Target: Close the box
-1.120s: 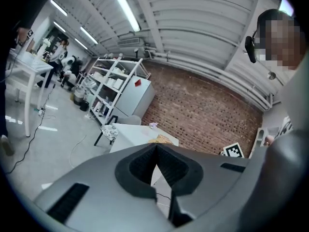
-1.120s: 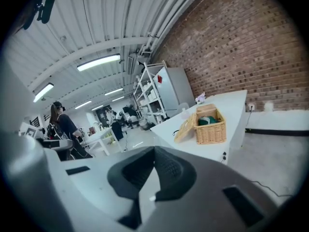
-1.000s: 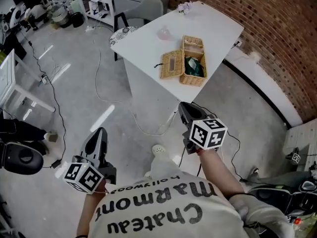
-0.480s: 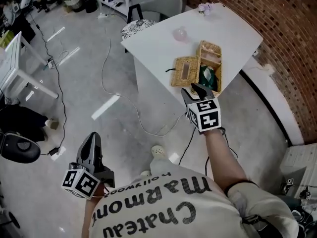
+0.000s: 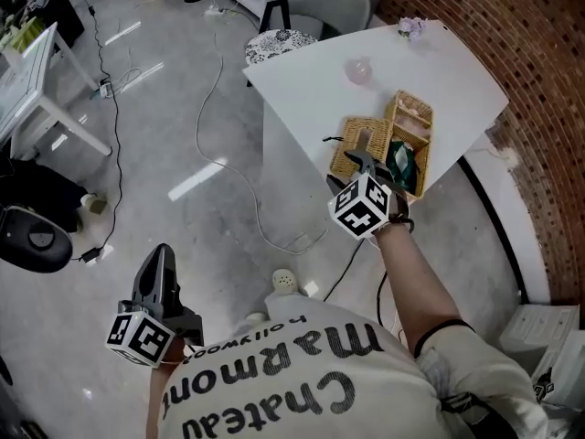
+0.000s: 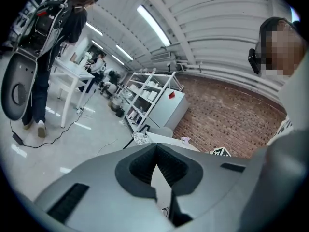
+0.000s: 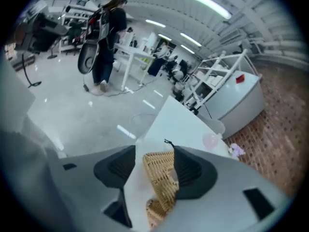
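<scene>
An open wicker box stands near the front edge of the white table, with something green inside. Its wicker lid lies folded out flat to the left. My right gripper reaches over the lid's near edge. In the right gripper view the lid sits between the opening jaws of that gripper, with a gap beside the left pad. My left gripper hangs low over the floor, far from the table, its jaws together and empty.
A pink round object and a small purple bunch lie further back on the table. A chair stands behind it. A brick wall runs along the right. Cables trail on the grey floor.
My right gripper has moved forward from over the floor to the lid at the table's edge, and its jaws have parted. The left gripper stayed low at the left.
</scene>
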Demonstrator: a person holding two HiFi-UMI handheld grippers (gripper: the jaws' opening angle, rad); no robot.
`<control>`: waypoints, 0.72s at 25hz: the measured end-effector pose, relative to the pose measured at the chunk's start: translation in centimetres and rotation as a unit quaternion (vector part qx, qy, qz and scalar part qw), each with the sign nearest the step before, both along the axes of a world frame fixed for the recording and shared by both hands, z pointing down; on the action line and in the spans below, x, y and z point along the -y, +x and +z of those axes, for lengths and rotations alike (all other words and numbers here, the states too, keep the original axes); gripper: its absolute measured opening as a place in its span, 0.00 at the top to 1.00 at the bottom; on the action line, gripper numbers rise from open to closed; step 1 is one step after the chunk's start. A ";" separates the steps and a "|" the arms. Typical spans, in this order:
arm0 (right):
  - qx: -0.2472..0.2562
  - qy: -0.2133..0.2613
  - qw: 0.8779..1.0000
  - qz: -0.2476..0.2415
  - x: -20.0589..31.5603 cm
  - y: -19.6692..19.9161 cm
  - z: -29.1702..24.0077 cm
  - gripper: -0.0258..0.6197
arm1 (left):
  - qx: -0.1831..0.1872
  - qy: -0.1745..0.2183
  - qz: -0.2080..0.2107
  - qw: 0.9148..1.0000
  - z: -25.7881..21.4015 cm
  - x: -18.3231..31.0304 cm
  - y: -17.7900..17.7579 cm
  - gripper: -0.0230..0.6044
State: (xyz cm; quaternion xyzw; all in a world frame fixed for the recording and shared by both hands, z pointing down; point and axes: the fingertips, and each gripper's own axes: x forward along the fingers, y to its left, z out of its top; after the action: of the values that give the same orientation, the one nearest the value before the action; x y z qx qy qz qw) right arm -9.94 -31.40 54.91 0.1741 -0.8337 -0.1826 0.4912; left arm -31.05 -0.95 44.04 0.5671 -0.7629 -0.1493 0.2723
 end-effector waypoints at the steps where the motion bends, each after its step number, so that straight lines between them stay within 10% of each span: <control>1: -0.027 0.007 0.999 -0.017 0.0 -0.1 0.6 0.56 | -0.001 0.001 -0.005 1.000 0.0 -0.1 -0.2 0.96; 18: -0.245 0.047 0.963 -0.102 1.7 1.6 6.2 0.58 | -0.016 0.005 -0.048 0.999 1.2 -2.2 -1.5 0.96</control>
State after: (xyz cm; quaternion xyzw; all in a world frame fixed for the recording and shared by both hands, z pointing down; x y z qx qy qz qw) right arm -8.39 -33.13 61.06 0.0612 -0.6919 -0.3072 0.6505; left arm -32.57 1.22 45.20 0.5288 -0.7838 -0.1754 0.2744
